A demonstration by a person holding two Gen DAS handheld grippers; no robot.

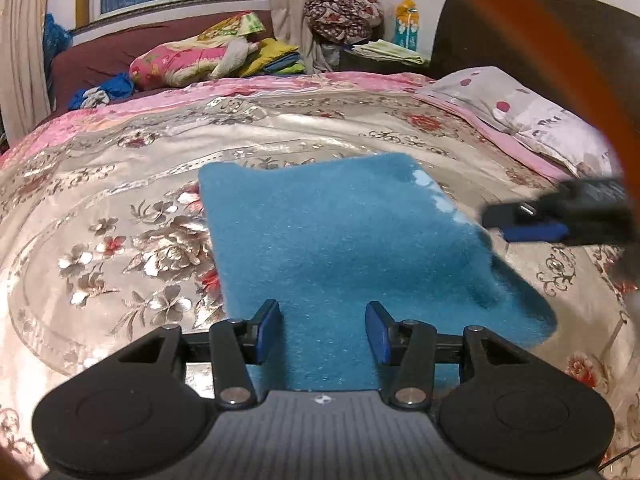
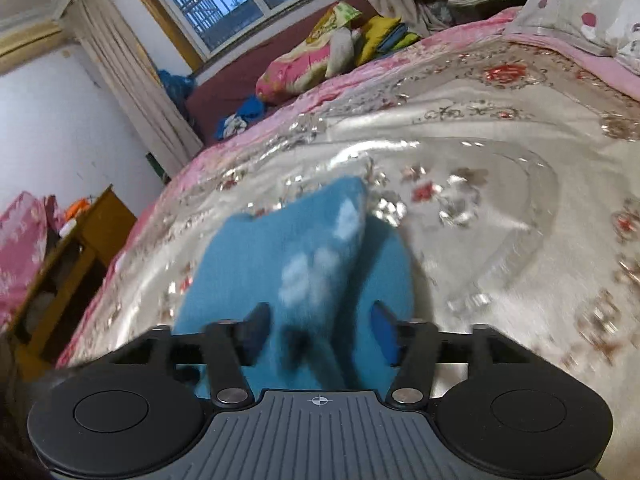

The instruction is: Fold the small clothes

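Note:
A blue fleecy garment lies folded into a rough rectangle on the flowered satin bedcover, with pale print marks along its far right edge. My left gripper stands open just above the garment's near edge, and its blue pads touch nothing. My right gripper is at the garment's right edge. In the blurred right wrist view a raised fold of the blue garment with white print sits between the jaws of the right gripper. Those jaws stand apart and do not press on the cloth.
A spotted pillow lies at the bed's right side. Folded quilts and cushions are piled along the far edge under the window. A wooden bedside cabinet stands left of the bed. An orange blurred band crosses the upper right corner.

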